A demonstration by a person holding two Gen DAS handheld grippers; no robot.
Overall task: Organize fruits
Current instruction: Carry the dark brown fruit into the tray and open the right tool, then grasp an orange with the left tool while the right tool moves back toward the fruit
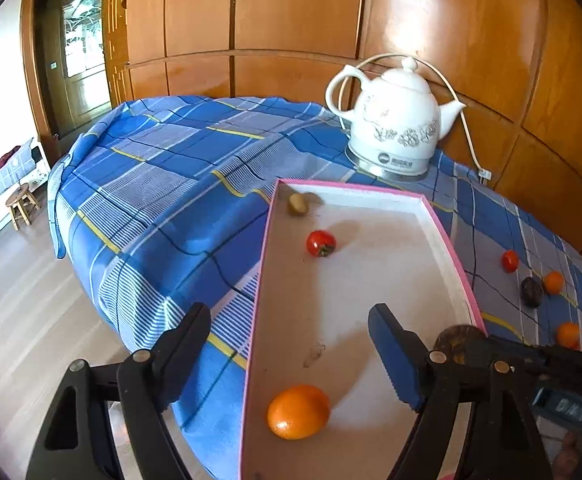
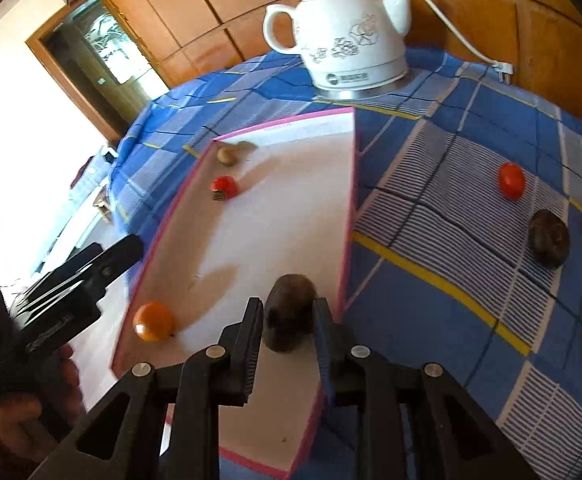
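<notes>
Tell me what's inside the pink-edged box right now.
Inside the box: an orange, a tomato, a kiwi. The right gripper holds a brown fruit, covering the floor beneath.

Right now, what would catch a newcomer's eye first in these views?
The right gripper clamps a dark brown fruit over the pink-rimmed tray's near end. Inside the tray lie an orange, a tomato and a kiwi. A white kettle stands behind it.
</notes>
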